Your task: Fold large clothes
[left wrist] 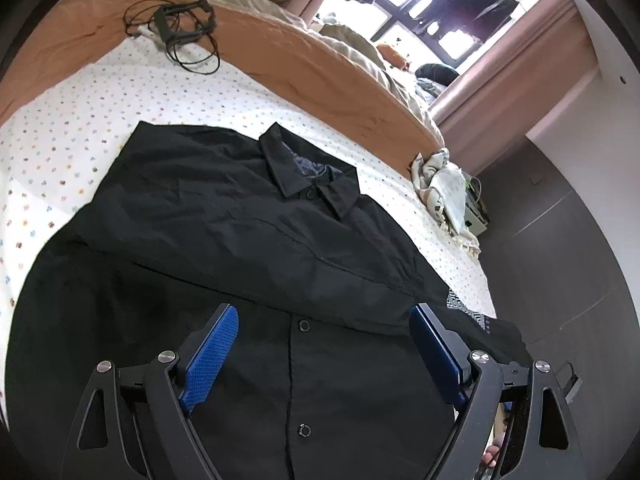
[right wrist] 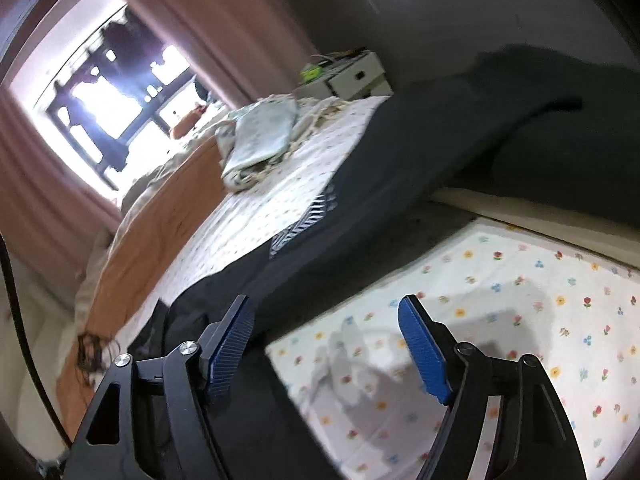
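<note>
A large black button-up shirt (left wrist: 248, 248) lies front-up on the flower-print bed sheet (left wrist: 120, 112), collar (left wrist: 308, 176) toward the far side. One side looks folded over its front. My left gripper (left wrist: 324, 316) is open and empty, hovering over the lower button placket (left wrist: 304, 325). In the right wrist view the shirt (right wrist: 400, 168) runs across the sheet (right wrist: 500, 320) and drapes off at the right. My right gripper (right wrist: 326, 312) is open and empty at the shirt's edge, left finger (right wrist: 230, 350) over black cloth, right finger (right wrist: 422, 350) over bare sheet.
An orange blanket (left wrist: 280, 60) borders the far side of the bed. A black frame with cables (left wrist: 180, 28) lies at the far left. Crumpled pale cloth (left wrist: 440, 184) sits at the bed's corner, beside a small white drawer unit (right wrist: 352, 76). A bright window (left wrist: 432, 8) is behind.
</note>
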The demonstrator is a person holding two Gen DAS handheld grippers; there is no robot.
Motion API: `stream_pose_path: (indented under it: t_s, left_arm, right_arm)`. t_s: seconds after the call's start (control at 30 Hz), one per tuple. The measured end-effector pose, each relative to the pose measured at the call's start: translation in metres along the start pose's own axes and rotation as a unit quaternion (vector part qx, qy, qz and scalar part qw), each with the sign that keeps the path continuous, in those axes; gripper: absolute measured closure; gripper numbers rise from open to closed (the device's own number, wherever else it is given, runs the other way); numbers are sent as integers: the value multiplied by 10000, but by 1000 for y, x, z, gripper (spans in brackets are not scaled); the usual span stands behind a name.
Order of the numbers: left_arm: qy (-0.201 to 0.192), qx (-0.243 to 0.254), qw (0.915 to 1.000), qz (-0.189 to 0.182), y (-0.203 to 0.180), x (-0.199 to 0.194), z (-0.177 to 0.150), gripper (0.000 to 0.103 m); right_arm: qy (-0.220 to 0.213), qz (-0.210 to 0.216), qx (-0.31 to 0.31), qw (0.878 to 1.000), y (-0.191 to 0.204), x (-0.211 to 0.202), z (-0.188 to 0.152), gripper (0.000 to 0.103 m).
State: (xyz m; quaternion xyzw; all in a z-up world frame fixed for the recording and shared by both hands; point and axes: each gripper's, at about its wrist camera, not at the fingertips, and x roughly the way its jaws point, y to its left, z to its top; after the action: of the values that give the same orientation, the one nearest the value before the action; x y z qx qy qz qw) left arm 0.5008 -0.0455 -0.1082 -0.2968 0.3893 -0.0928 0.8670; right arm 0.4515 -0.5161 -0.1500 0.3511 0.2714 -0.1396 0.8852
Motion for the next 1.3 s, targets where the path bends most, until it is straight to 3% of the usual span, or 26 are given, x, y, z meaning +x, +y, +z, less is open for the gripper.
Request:
stream_pose_path:
  t_s: [0.17,0.3,0.53,0.63,0.7,0.8,0.93,1.3]
  left_arm:
    - [72,-77,9999,-72,1,3,-2,15]
    - [182,-87,9997,-114,1,9,-4,15]
    - [300,-137,9994,-72,3,17,-6,15]
    - [293,-186,9994,-90,2,18,-7,15]
    - [288,-189,9994,-102,2,18,-8,15]
    - [246,-207,9994,-91,3,16,-7,15]
    - [203,-309,9992,-165,6,12,-5,15]
    - [20,-394,9991,-164,16,0,3,15]
  right_arm:
    - [-203,247,186,9993,-16,8,7,28]
    - [-407,115,-44,9991,-16,14,18,33]
    - [-332,-14,66,9994,-23,35,26,44]
    - [-415,-64,112,9991,-28,39,29,59]
    - [-472,42,156,9988,-32,38,31,97]
    - [-597,382,311,9970,-35,26,32,98]
    - [-746,621,254,9950,-11,10,36,99]
    - [-1093,1407,-477,9828,101,-28,34,98]
